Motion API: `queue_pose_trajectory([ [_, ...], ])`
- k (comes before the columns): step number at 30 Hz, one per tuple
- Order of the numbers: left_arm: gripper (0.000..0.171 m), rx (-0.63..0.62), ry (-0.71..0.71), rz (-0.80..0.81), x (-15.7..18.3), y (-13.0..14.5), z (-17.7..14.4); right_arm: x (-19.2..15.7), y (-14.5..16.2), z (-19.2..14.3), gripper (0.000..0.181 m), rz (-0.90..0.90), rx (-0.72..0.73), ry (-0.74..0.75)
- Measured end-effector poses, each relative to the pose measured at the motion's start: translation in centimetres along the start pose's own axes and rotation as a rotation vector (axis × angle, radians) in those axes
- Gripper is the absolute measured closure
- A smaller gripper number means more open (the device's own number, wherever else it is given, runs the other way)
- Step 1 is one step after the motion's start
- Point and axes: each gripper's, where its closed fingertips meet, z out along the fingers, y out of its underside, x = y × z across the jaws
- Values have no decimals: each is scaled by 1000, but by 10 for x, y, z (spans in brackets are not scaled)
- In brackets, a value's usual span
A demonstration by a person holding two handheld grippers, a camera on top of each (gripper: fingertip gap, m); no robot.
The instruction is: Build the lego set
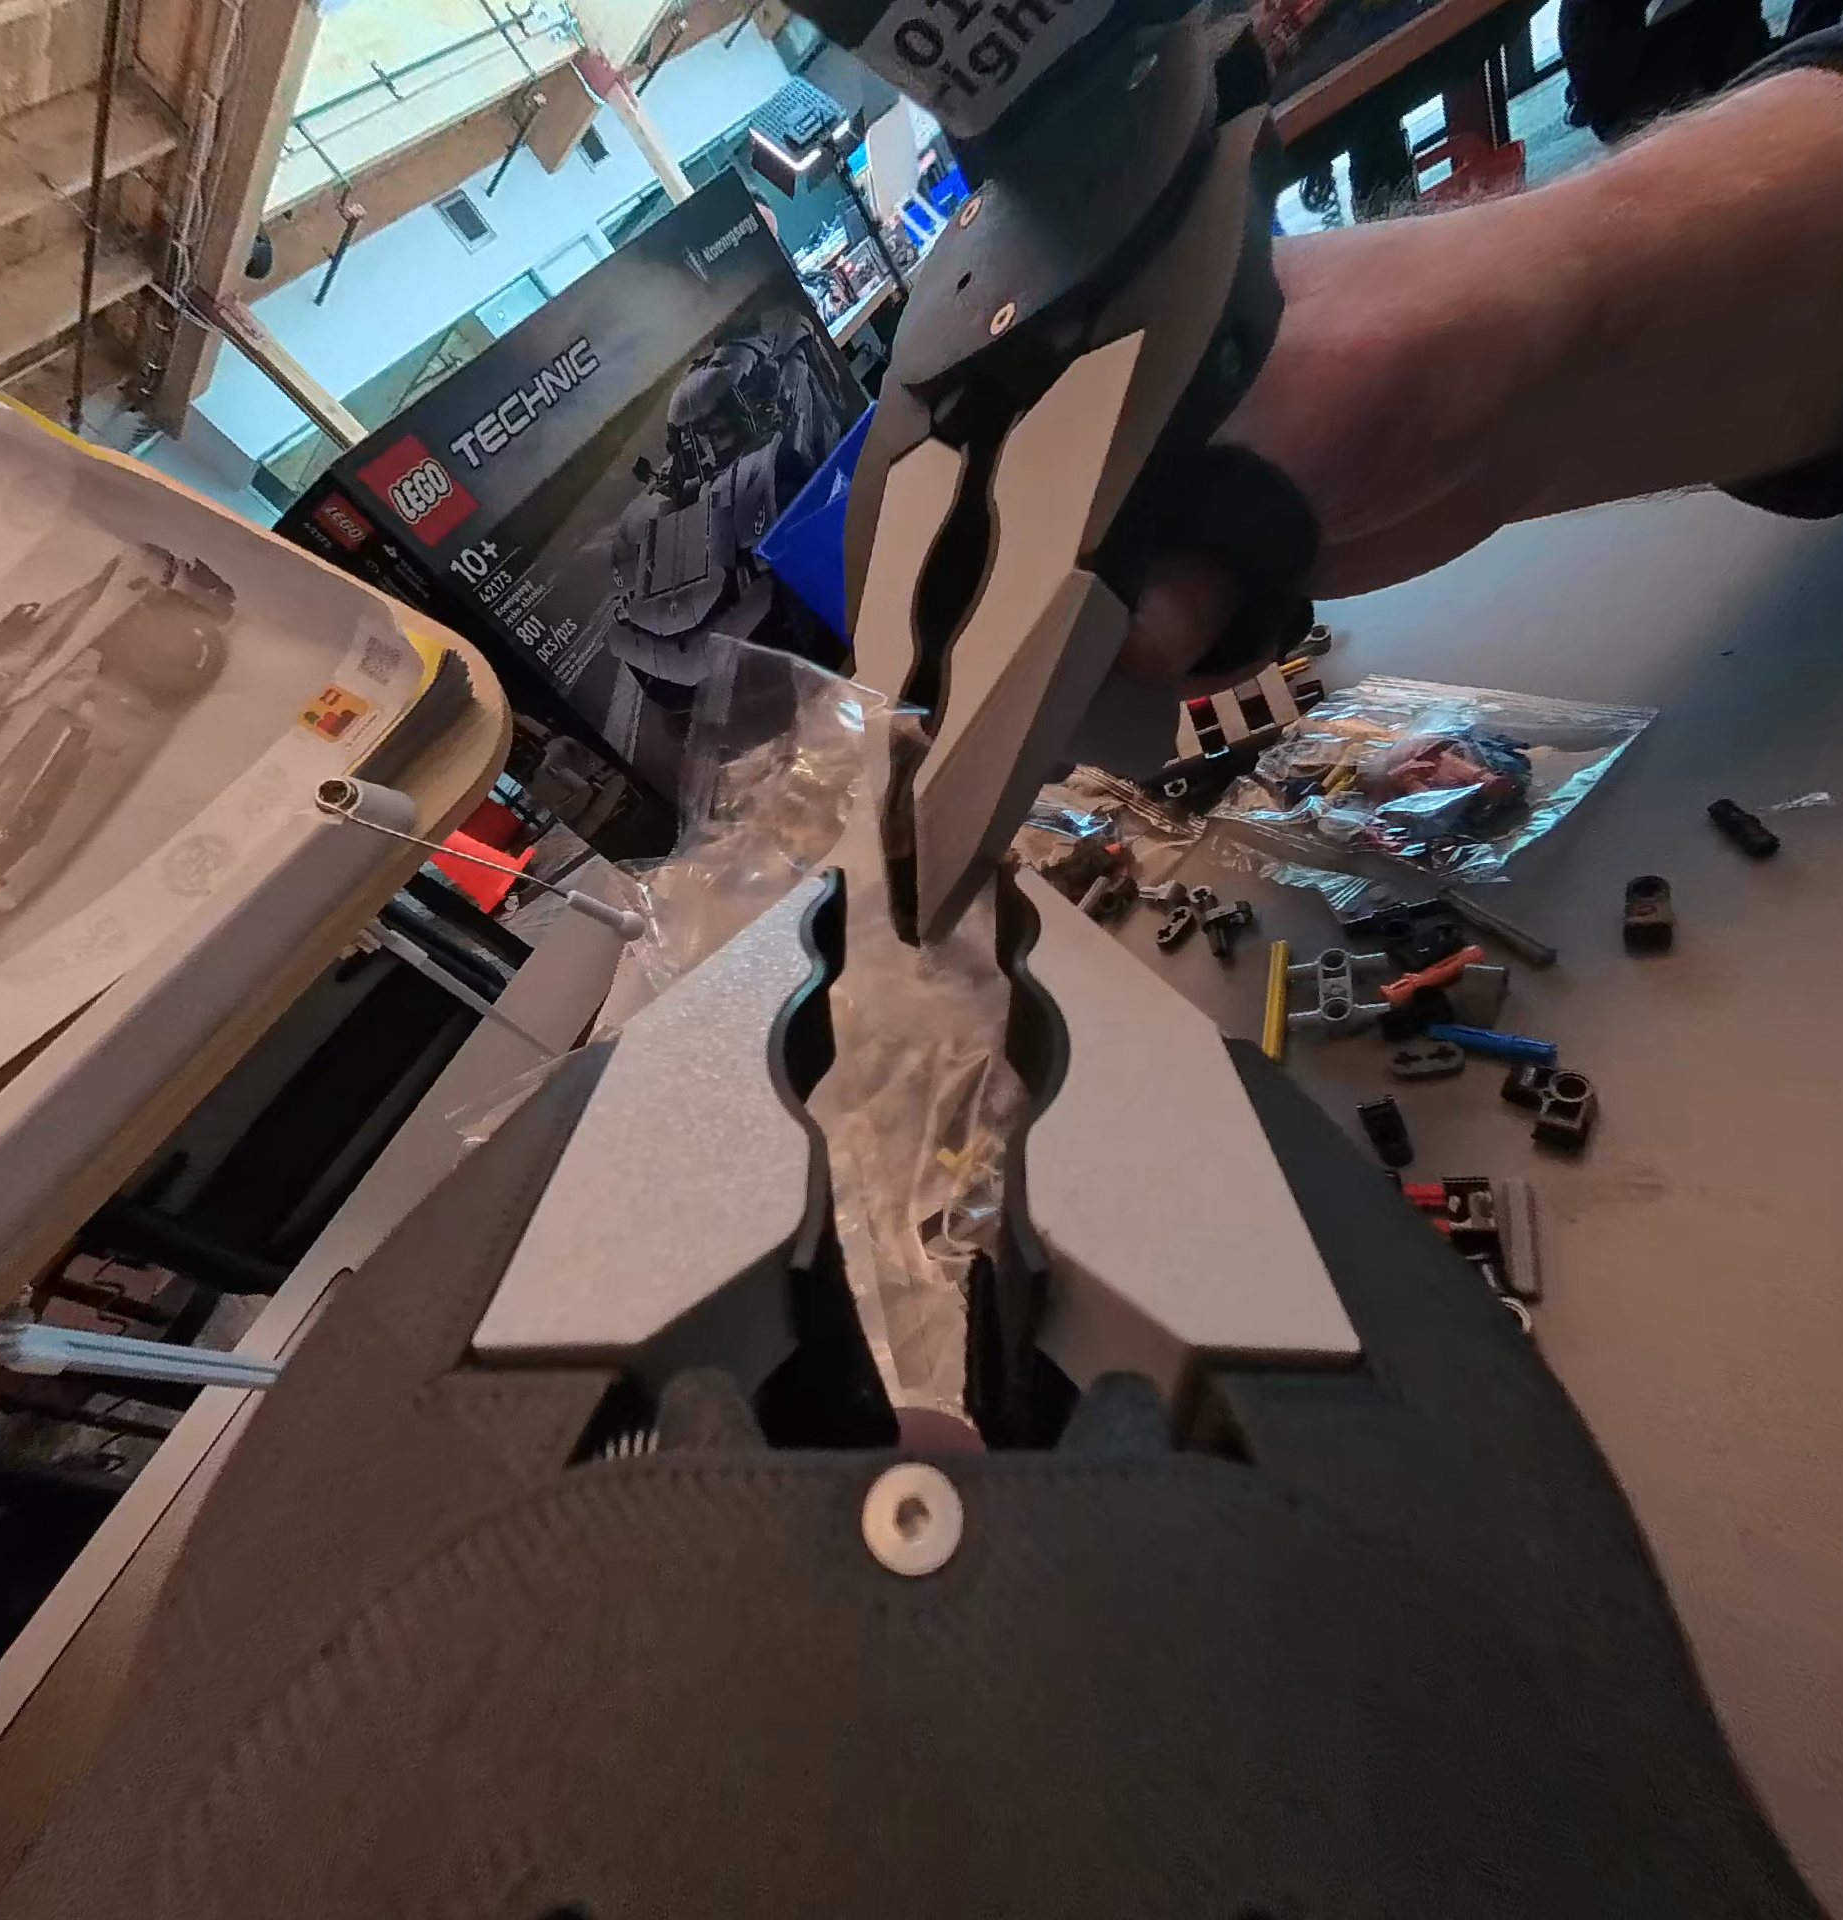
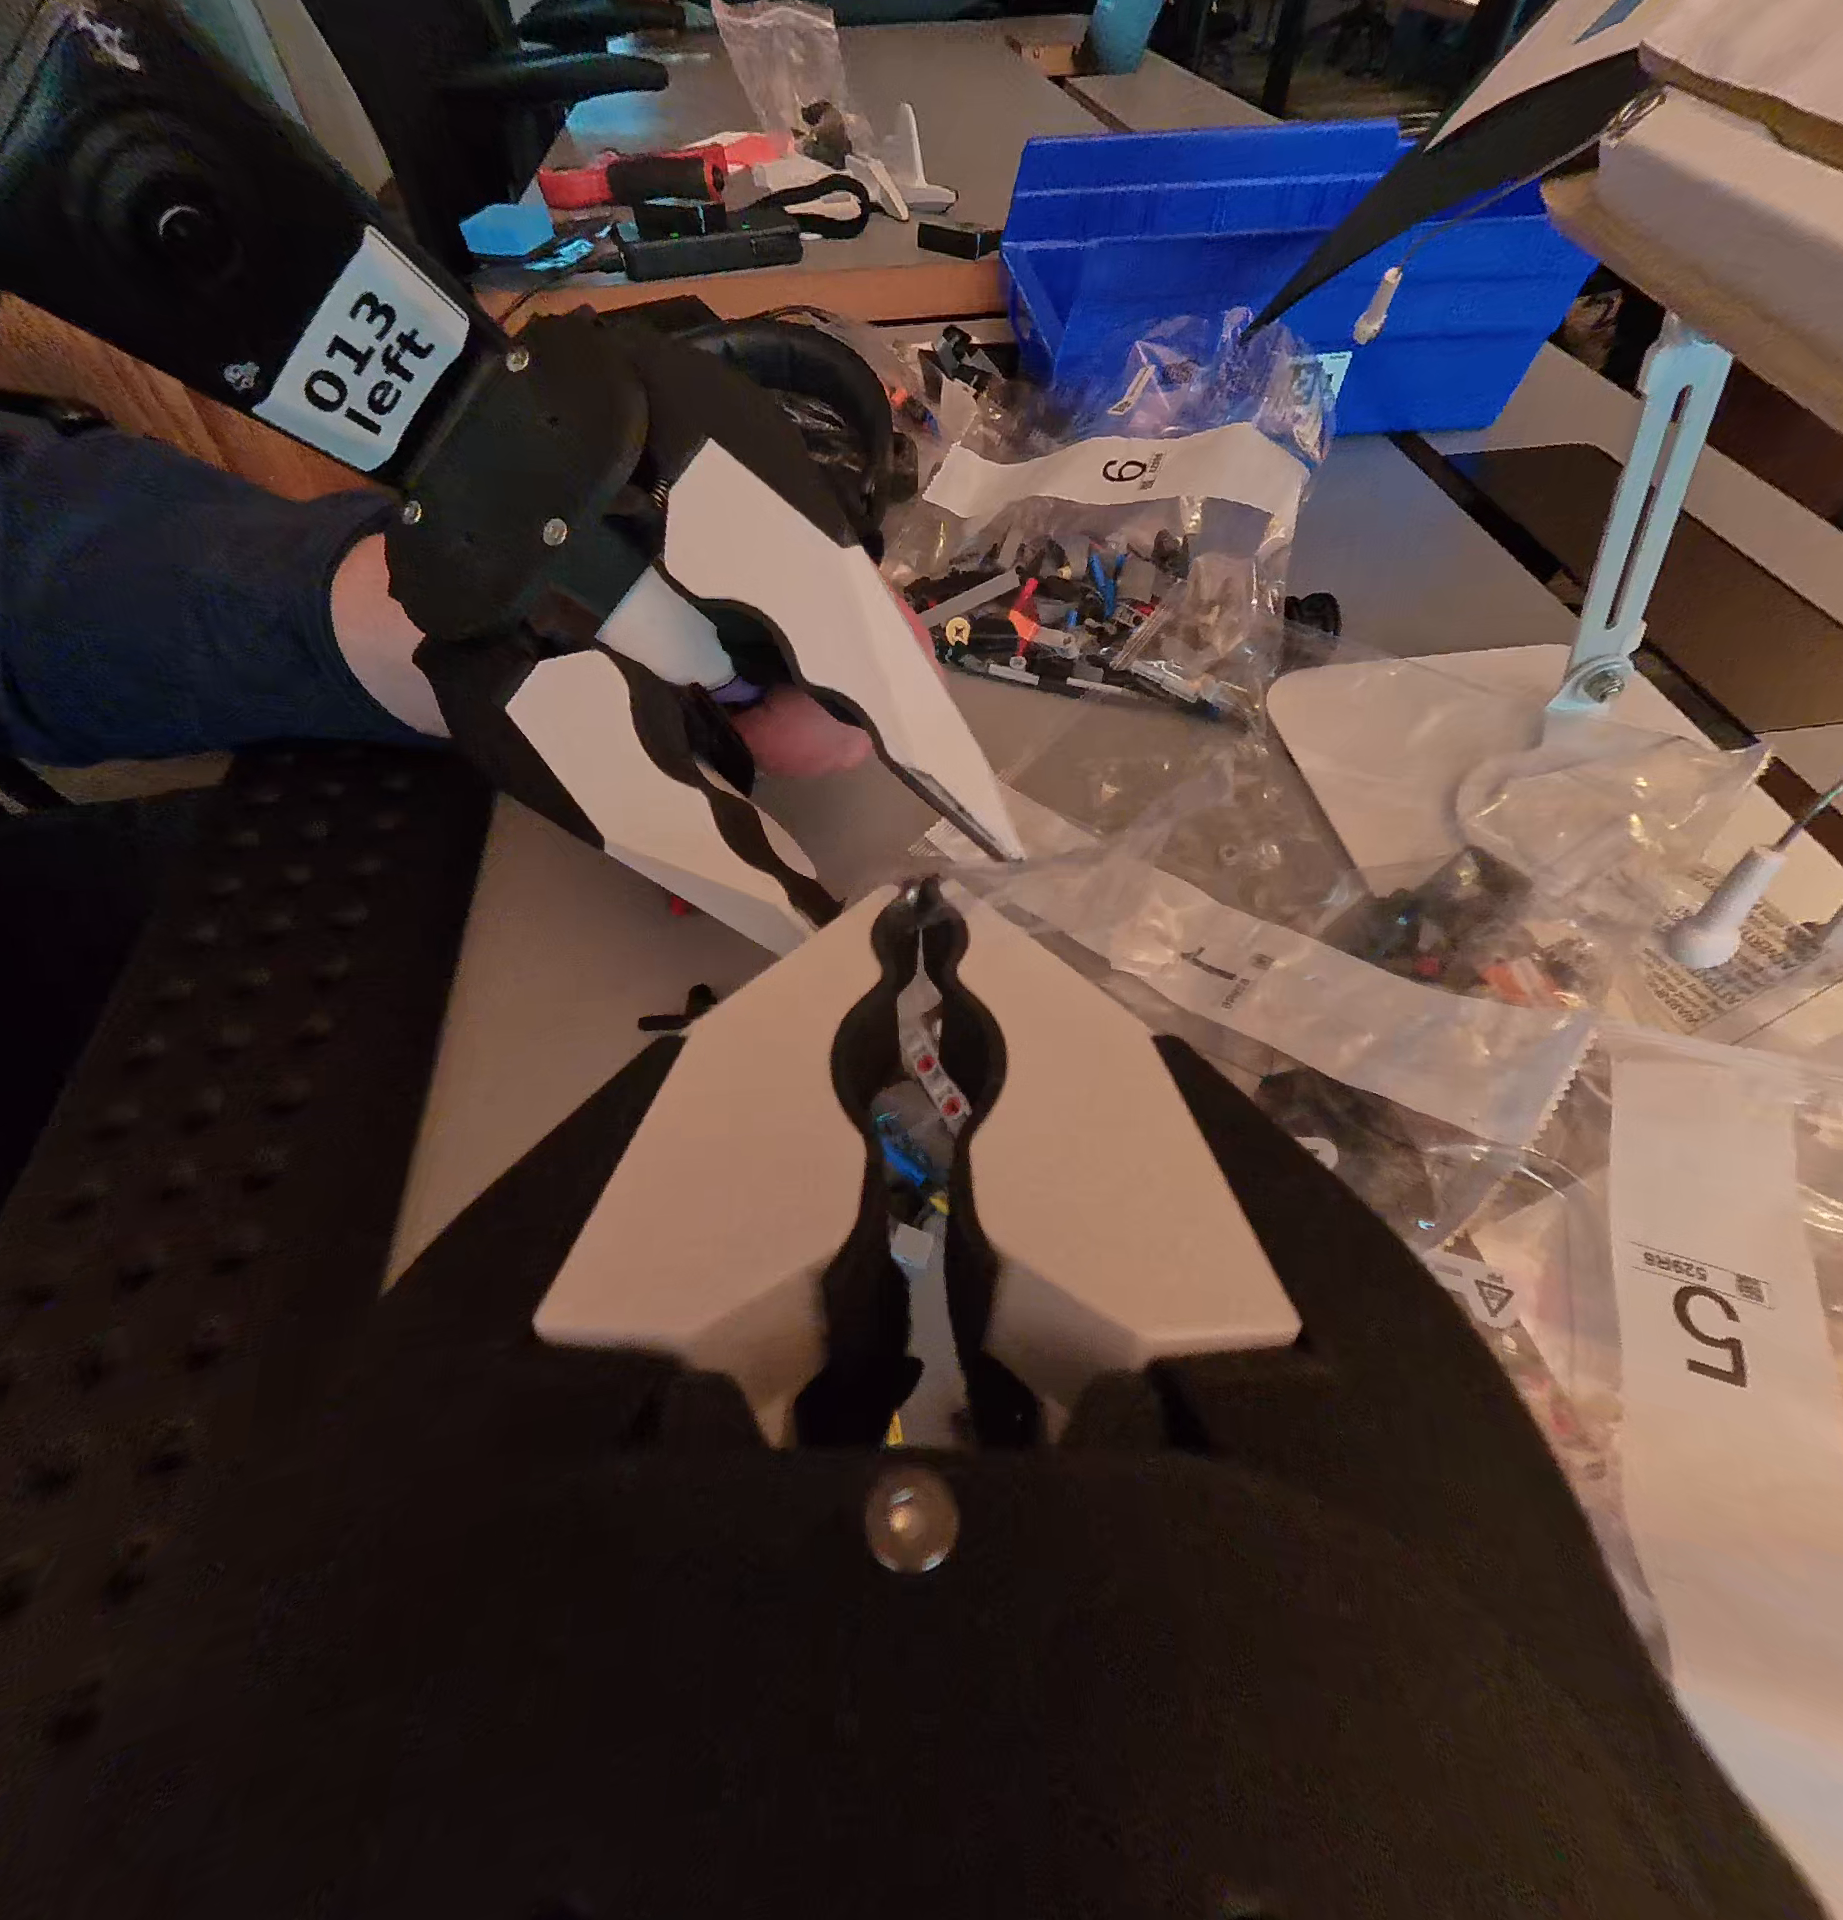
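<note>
A clear plastic parts bag (image 2: 1260, 966) lies crumpled between the two grippers, with small dark pieces in its far end. My right gripper (image 2: 922, 894) is shut on the bag's near edge, with the film pinched at its tips. In the left wrist view it comes down from above (image 1: 912, 920), shut, into the gap of my left gripper (image 1: 922, 899). My left gripper is open and the bag's film (image 1: 917, 1060) lies slack between its fingers. In the right wrist view its upper fingertip (image 2: 1000, 842) rests by the bag's serrated edge and its lower finger stands well apart.
The set's box (image 1: 584, 468) and an instruction booklet (image 1: 117, 675) on a stand are at the left. Loose small pieces (image 1: 1416, 997) and a zip bag of parts (image 1: 1436, 769) lie on the grey table. A blue bin (image 2: 1260, 239), numbered bags (image 2: 1104, 540) (image 2: 1727, 1403) and a black mat (image 2: 169, 1039) surround the work area. Both grippers' tips are close together, under 4 cm apart.
</note>
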Motion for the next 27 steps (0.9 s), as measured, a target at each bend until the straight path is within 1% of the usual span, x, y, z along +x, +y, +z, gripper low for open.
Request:
queue_pose_trajectory([
  [4, 147, -3, -11, -16, -4, 2, -1, 0, -4, -3, 181, -20, 13, 15],
  [6, 152, -1, -3, -18, -3, 1, -2, 1, -4, -4, 181, -34, 6, 25],
  [11, 155, -5, 9, -14, -1, 2, -1, 2, -2, -3, 181, -83, -23, 75],
  [14, 157, 5, 5, -33, -3, 1, -2, 5, -5, -4, 181, -92, -14, 98],
  [18, 162, 0, -3, -54, -6, 2, -2, 10, -5, -6, 181, -89, -12, 129],
  [22, 162, 10, -3, -77, -8, 1, -3, 10, -7, -6, 181, -104, -6, 147],
  [27, 156, 31, 16, -113, -6, -2, -3, 13, -5, -5, 181, -113, -21, 177],
])
